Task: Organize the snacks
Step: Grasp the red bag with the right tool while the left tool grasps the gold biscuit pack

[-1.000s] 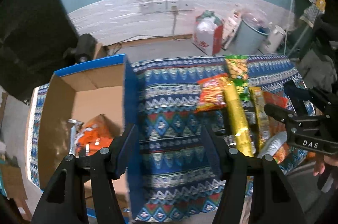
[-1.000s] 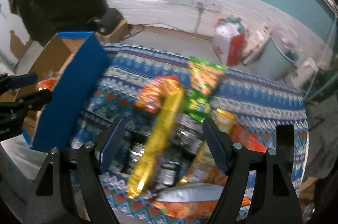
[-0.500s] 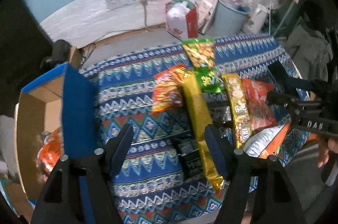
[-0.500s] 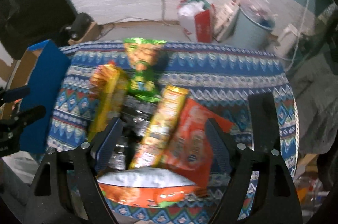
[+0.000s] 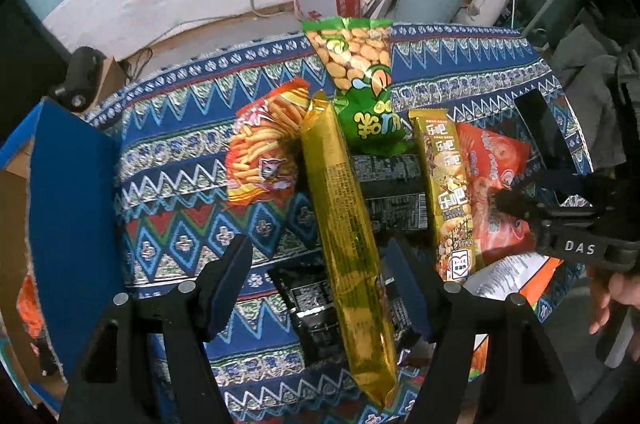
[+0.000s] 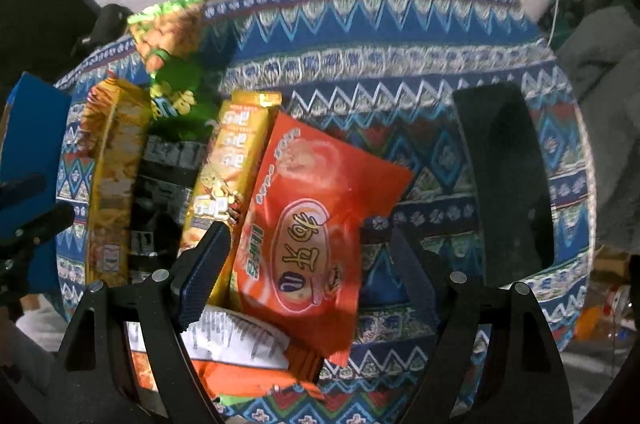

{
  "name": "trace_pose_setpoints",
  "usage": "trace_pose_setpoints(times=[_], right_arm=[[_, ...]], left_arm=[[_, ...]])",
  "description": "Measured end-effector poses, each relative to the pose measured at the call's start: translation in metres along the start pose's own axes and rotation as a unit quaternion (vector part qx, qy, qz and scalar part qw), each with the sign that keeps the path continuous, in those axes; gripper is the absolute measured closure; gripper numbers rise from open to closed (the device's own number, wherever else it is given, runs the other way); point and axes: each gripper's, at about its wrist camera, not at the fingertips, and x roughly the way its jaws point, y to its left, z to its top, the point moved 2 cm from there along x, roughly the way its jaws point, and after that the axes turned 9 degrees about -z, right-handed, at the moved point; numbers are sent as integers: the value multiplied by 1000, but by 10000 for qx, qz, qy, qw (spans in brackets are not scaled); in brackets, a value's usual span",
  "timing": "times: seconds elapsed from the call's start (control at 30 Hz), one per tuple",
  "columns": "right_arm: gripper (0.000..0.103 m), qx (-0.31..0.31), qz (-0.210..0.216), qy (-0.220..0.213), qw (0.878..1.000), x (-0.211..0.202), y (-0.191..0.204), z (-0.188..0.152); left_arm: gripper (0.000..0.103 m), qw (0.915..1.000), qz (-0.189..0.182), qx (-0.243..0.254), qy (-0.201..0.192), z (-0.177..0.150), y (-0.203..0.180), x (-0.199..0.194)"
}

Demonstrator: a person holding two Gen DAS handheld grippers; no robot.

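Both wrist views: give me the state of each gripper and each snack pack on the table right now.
left gripper: open, empty, over the long gold pack.
right gripper: open, empty, over the red pack.
long gold pack: sealed, flat, lying across black packs.
red pack: sealed, flat.
green peanut bag: sealed, flat.
orange stick-snack bag: sealed, partly under the gold pack.
yellow pack: sealed, flat.
cardboard box: open.

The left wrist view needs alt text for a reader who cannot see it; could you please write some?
The open left gripper hangs over a long gold snack pack in a pile of snacks on a blue patterned tablecloth. Nearby lie a green peanut bag, an orange-yellow stick-snack bag and a red bag, with the right gripper over it.
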Motion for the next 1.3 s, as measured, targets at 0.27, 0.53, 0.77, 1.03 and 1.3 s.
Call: trace_pose_setpoints(times=[0.27, 0.53, 0.77, 1.03, 1.3], right_arm=[[22, -52, -12, 352, 9994, 30, 3, 4], [23, -257, 42, 604, 9978, 54, 6, 11], [59, -546, -82, 240, 9982, 47, 23, 17], [70, -480, -382, -315, 9976, 27, 15, 29], [72, -539, -582, -846, 9932, -15, 5, 48]], left_arm=[[31, 9996, -85, -35, 248, 3, 0, 27], [31, 9988, -156, -53, 468, 7, 1, 54], [69, 9974, -435, 35, 577, 6, -8, 71], [75, 9990, -164, 310, 265, 8, -17, 51], [75, 9991, -19, 414, -66, 5, -14, 17]])
